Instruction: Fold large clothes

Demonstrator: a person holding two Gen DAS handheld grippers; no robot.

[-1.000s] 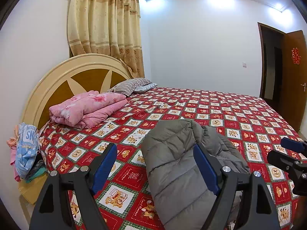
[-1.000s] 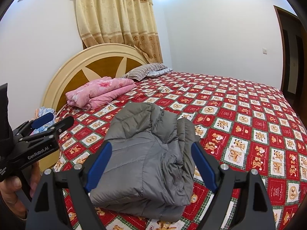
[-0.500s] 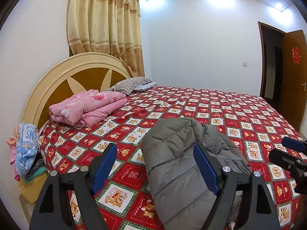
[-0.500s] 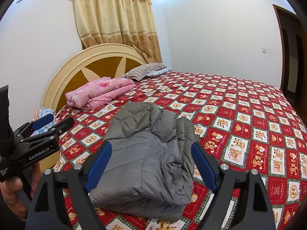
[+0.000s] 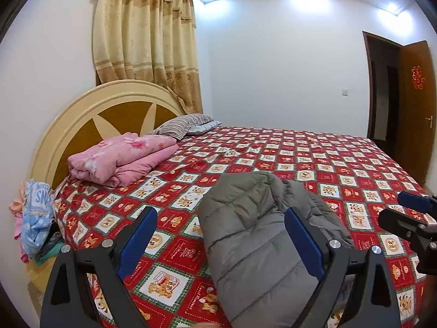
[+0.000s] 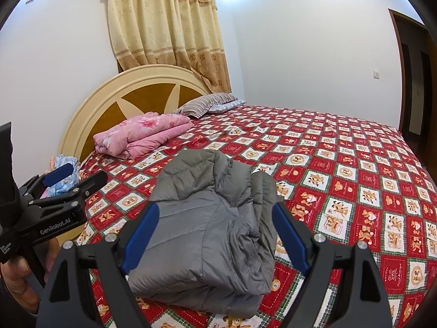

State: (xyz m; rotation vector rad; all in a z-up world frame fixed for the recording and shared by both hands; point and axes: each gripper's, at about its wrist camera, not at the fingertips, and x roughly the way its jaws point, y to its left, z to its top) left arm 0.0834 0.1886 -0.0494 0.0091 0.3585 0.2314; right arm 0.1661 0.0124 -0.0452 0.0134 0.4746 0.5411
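Both tongs, left [image 5: 218, 242] and right [image 6: 214, 235], gape wide, empty. Jacket [image 6: 210, 227] sits folded just ahead of them. We press it flat and square the edges.

Both wrist cameras are looking low across the bed [image 5: 314, 164], headboard [image 6: 114, 93] at 10 o'clock, sharing the near jacket [image 6: 207, 218].

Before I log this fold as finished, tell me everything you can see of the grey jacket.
The grey jacket is a quilted, puffy garment with stitched channels, matte like nylon. It lies folded into a thick, roughly rectangular bundle on the red patterned bedspread, layers stacked, with a looser rumpled edge along its right side. Only the bedspread touches it; the left gripper and right gripper are both open and hold nothing.
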